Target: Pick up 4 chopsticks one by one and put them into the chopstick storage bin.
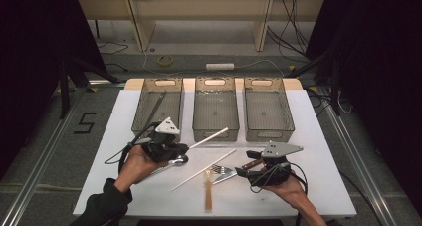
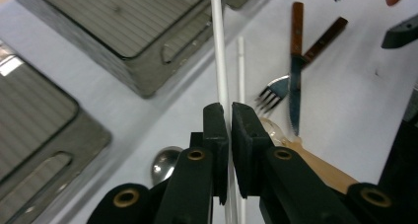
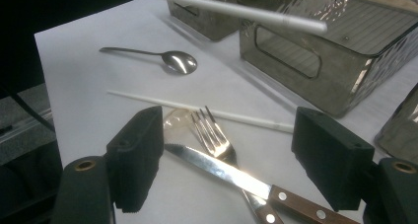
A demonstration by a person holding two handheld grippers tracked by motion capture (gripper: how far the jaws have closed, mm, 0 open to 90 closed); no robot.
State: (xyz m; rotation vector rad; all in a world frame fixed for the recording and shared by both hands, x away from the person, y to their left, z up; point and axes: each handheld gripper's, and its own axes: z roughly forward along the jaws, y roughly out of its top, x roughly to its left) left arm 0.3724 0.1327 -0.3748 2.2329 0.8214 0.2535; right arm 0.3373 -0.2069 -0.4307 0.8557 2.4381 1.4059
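Three grey bins (image 1: 216, 108) line the tabletop's far edge, with two white chopsticks (image 1: 209, 138), one spoon (image 1: 177, 161), one fork (image 1: 223, 170), one knife (image 1: 230, 174) and one wooden utensil (image 1: 208, 196) nearer.

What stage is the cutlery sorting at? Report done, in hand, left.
Done: one long utensil already lies in the left bin. In hand: the left hand-held gripper is shut on a white chopstick. Left: the second chopstick, spoon, fork, knife and wooden spoon. The right hand-held gripper is open.

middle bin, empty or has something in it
Empty: the middle bin shows only its bare ribbed floor; a dark utensil lies in the left bin.
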